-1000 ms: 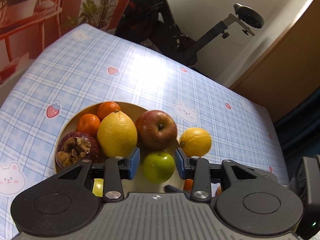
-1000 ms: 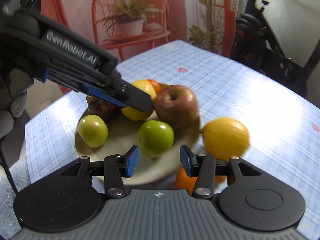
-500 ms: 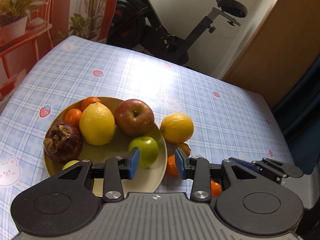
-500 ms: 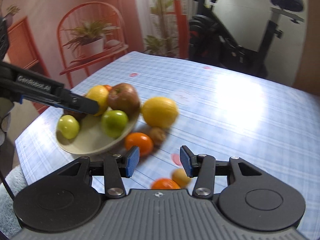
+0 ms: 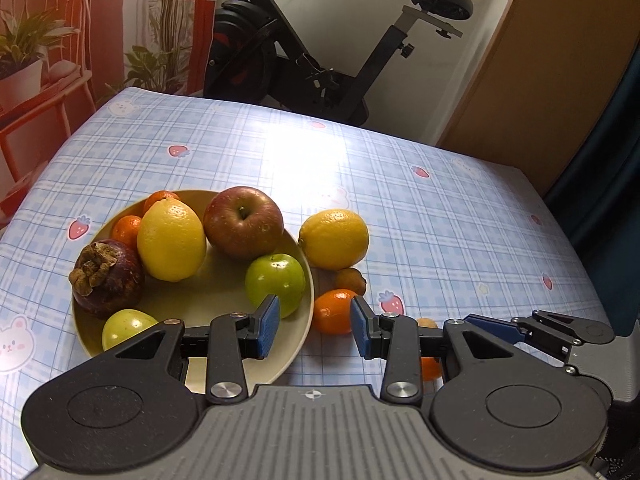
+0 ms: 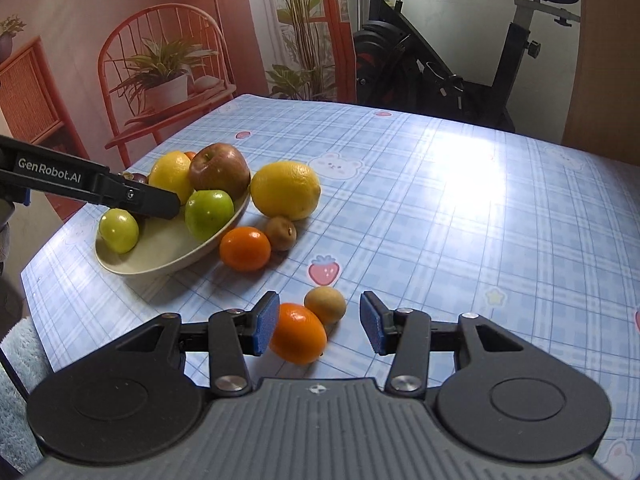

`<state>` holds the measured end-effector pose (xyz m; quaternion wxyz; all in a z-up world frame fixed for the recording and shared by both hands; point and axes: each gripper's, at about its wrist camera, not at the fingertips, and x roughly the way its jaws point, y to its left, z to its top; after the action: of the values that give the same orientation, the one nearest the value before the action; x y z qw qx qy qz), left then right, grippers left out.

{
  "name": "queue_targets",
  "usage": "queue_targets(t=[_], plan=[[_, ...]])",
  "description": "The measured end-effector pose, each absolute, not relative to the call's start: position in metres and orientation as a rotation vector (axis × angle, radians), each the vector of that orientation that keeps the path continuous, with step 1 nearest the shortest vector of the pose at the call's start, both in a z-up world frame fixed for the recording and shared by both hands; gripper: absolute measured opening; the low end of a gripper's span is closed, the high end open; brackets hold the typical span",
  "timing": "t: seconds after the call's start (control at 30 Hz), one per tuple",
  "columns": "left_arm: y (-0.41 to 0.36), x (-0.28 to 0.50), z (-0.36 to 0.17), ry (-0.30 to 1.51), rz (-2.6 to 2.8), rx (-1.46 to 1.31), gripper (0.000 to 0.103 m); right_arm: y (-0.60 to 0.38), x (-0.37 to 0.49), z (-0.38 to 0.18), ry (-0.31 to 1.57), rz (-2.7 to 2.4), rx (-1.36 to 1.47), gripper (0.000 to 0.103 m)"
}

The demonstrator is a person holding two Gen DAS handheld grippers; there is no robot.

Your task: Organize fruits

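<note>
Blue-checked tablecloth with strawberry and bear prints covers the table before you; an exercise bike stands behind it. Your plate, pale yellow-green, holds 8 fruits as far as the views show: 1 lemon, 1 red apple, 1 mangosteen, 2 green apples and, and 2 small oranges at the rear, the second only partly visible. So most of the sorting appears done.

5 fruits lie loose on the cloth. The second lemon sits just beside the plate rim. An orange and a small brown fruit, kind unclear, lie touching each other near it. Nearest you, another orange touches a small tan fruit.

Your right gripper is parted and empty, framing that nearest pair. Your left gripper is likewise parted and empty, hovering over the plate's near rim.
</note>
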<state>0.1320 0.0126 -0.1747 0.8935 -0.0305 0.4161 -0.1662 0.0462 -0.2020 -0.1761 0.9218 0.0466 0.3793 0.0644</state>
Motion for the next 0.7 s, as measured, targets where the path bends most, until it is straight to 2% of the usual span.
queue_targets(t=[0.37, 0.5, 0.7], plan=[[0.006, 0.134, -0.175, 0.852, -0.349, -0.035, 0.040, -0.216, 0.065, -0.179, 0.783, 0.121, 0.162, 0.045], [0.002, 0.139, -0.179, 0.871, -0.365, -0.031, 0.040, -0.223, 0.070, -0.187, 0.833, 0.146, 0.221, 0.034], [-0.002, 0.143, -0.180, 0.877, -0.389, -0.030, 0.040, -0.222, 0.078, -0.192, 0.873, 0.174, 0.278, 0.033]])
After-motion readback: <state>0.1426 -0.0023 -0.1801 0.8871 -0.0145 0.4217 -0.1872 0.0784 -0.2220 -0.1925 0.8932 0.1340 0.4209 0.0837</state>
